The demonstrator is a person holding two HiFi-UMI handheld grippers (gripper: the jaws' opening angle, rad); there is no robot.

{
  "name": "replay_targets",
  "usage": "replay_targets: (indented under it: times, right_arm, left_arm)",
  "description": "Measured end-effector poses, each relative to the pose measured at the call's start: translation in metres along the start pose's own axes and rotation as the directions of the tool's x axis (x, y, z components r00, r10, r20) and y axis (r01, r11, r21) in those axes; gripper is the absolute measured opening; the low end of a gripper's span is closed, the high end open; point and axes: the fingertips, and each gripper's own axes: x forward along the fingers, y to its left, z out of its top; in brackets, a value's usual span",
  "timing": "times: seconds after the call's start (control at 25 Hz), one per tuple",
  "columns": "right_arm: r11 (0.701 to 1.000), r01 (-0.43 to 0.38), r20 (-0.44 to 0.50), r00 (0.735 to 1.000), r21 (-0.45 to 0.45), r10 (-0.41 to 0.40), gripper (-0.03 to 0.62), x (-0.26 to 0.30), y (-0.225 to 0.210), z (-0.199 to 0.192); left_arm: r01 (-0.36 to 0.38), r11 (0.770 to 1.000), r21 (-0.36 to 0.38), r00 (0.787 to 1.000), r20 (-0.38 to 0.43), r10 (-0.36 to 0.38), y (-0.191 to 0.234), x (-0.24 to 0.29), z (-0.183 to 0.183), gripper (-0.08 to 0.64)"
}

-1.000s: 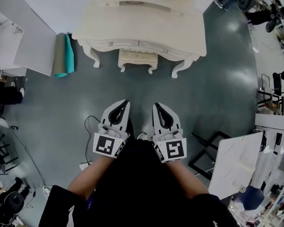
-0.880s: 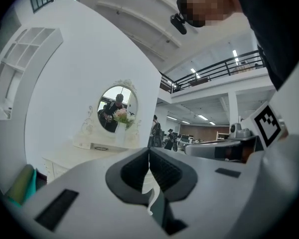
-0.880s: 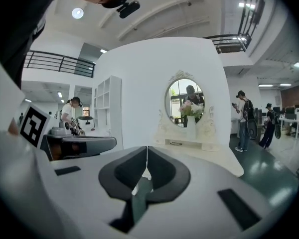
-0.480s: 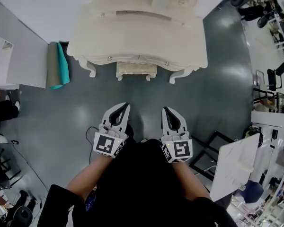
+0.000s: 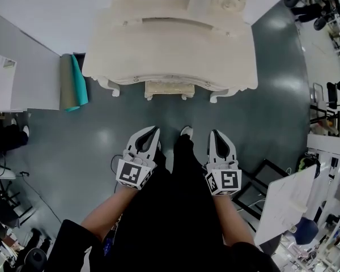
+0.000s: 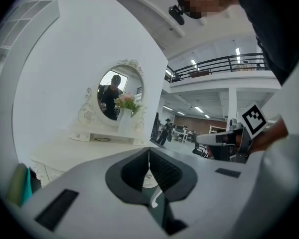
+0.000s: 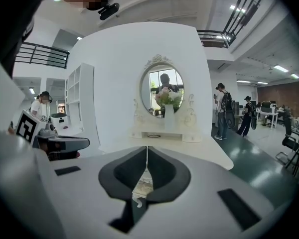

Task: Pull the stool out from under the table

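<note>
A cream stool (image 5: 169,88) stands tucked under the front edge of the ornate cream dressing table (image 5: 170,50); only its front rim and legs show. My left gripper (image 5: 154,130) and right gripper (image 5: 215,134) are held side by side above the grey floor, short of the stool, pointing at it. Both are shut and hold nothing. In the left gripper view the jaws (image 6: 149,151) meet in front of the table top. In the right gripper view the jaws (image 7: 147,148) meet too, and a sliver of the stool (image 7: 141,187) shows through the gap below them.
Rolled grey and teal mats (image 5: 73,83) lean by the table's left leg, beside a white panel (image 5: 22,78). A white board (image 5: 283,200) and a black frame (image 5: 255,180) stand at the right. A cable (image 5: 110,163) lies on the floor. An oval mirror (image 7: 163,88) tops the table.
Both grippers have moved forward toward the table and a little further apart. The table and stool sit closer in the head view. The jaws stay shut.
</note>
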Motion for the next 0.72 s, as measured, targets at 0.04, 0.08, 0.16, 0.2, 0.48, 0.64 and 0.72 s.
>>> replay_targets:
  times: [0.04,0.08,0.16,0.2,0.48,0.64,0.72]
  right_arm:
    - [1.0,-0.005,-0.001,1.0,0.004,0.005,0.018,0.006,-0.004,-0.003]
    - [1.0,-0.013,-0.003,1.0,0.009,0.013,0.018,0.012,-0.009,-0.007]
    - [0.999,-0.035,-0.005,0.999,0.013,0.035,0.018,0.027,-0.016,-0.014]
    - [0.999,-0.048,-0.006,0.999,0.013,0.048,0.019,0.035,-0.02,-0.017]
    - [0.99,-0.139,-0.037,0.99,0.008,0.139,0.02,0.1,-0.056,-0.042]
    - [0.992,-0.124,-0.055,0.991,0.017,0.125,0.02,0.12,-0.076,-0.066]
    - [0.996,-0.092,-0.062,0.994,0.011,0.093,0.02,0.129,-0.091,-0.083]
  left_arm:
    - [-0.009,1.0,0.004,1.0,-0.004,0.009,0.003,0.006,-0.002,0.012]
    - [-0.02,1.0,0.007,1.0,-0.007,0.02,0.005,0.011,-0.005,0.013]
    - [-0.044,0.999,0.011,0.999,-0.013,0.044,0.012,0.022,-0.01,0.014]
    - [-0.057,0.998,0.016,0.998,-0.015,0.057,0.015,0.028,-0.012,0.012]
    - [-0.194,0.98,0.042,0.981,-0.002,0.194,0.039,0.071,-0.025,0.014]
    - [-0.238,0.971,-0.021,0.971,-0.013,0.238,0.058,0.085,-0.046,0.014]
    - [-0.25,0.968,-0.022,0.968,-0.009,0.25,0.072,0.094,-0.059,0.014]
